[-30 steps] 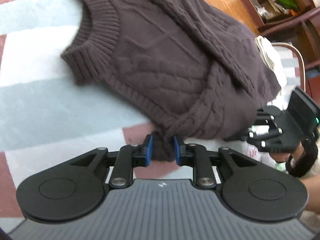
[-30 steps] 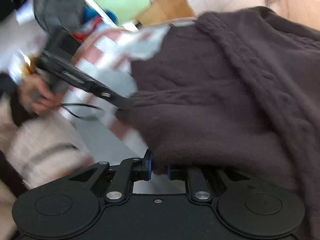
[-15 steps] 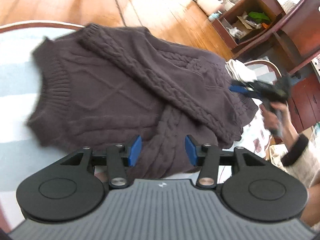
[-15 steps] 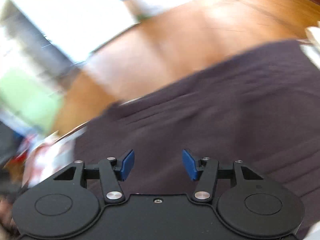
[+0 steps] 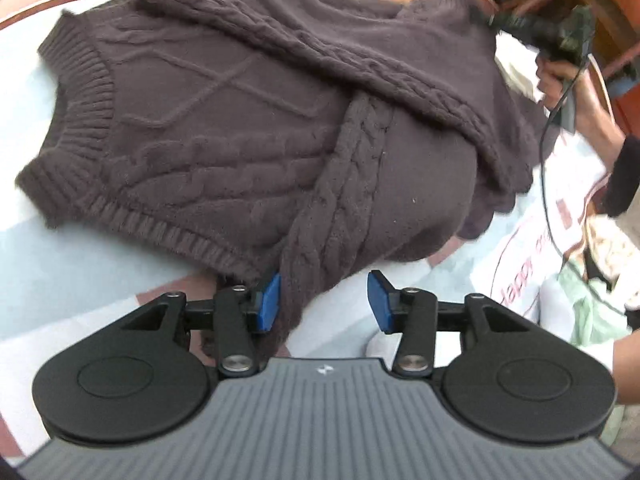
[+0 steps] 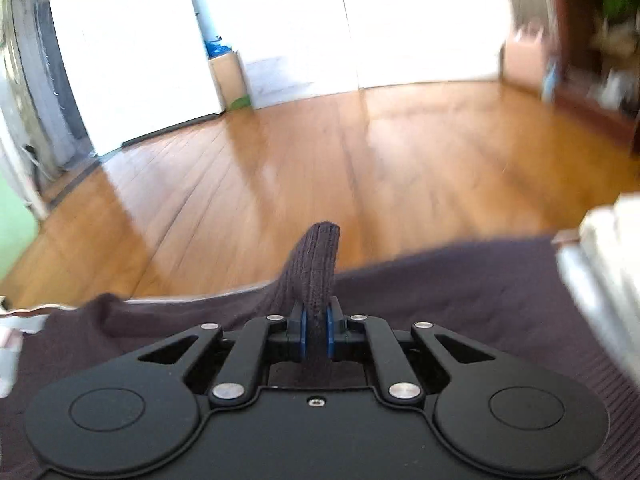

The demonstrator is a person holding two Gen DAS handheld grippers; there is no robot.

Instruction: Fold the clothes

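Blue-padded jaws of the left gripper (image 5: 324,300) stand spread at the lower centre, a cable-knit sleeve end beside the left pad but unpinched. The dark brown sweater (image 5: 256,120) lies partly folded across the pale table (image 5: 80,264) above. The right gripper (image 6: 316,334) is closing, jaws pinching the sweater's ribbed edge; beyond lies a blurred wooden floor (image 6: 320,168), probably parquet.

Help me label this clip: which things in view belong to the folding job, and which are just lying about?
Job:
- dark cable-knit sweater
- left gripper, open
- right gripper, closing on a sweater fold

Lying about:
- white cloth
- printed bag
- cardboard box
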